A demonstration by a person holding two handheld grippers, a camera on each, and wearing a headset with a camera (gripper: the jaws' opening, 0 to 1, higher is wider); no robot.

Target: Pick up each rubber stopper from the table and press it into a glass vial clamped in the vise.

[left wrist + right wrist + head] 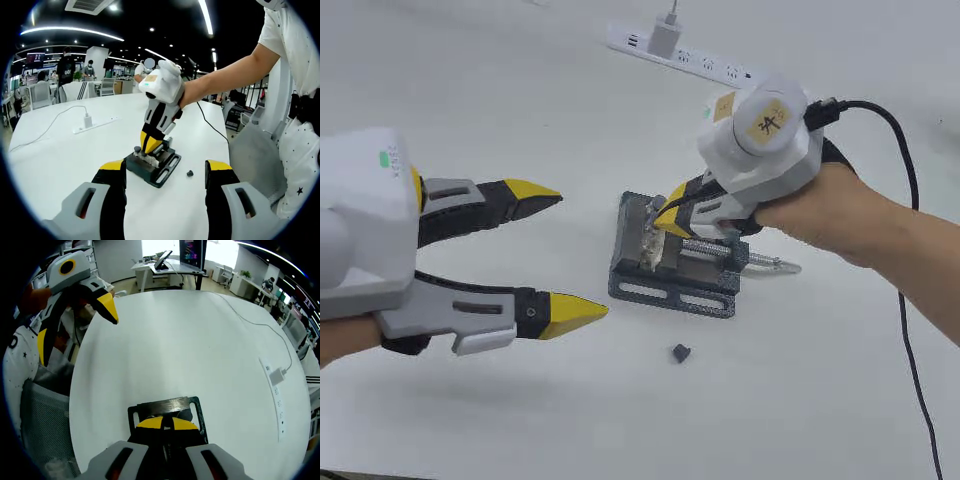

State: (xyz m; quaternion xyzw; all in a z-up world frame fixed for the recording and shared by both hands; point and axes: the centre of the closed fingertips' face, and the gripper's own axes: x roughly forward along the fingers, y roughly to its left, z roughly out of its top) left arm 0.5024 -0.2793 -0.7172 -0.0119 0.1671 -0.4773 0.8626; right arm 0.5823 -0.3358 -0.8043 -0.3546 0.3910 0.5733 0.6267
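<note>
Right gripper (667,222) down on the dark grey metal vise (672,288), yellow tips together, left gripper (582,255) hovering nearby, jaws wide apart, small black rubber stopper (680,352) lying on the white table (800,400), near the vise's base.

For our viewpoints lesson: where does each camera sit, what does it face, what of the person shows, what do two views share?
Head view: on the head, down at the vise; right hand shows.
Left gripper view: on left claw, toward the vise; arm, shirt show.
Right gripper view: on right claw, down onto the vise; shirt shows.
Head and left gripper views share the stopper.
</note>
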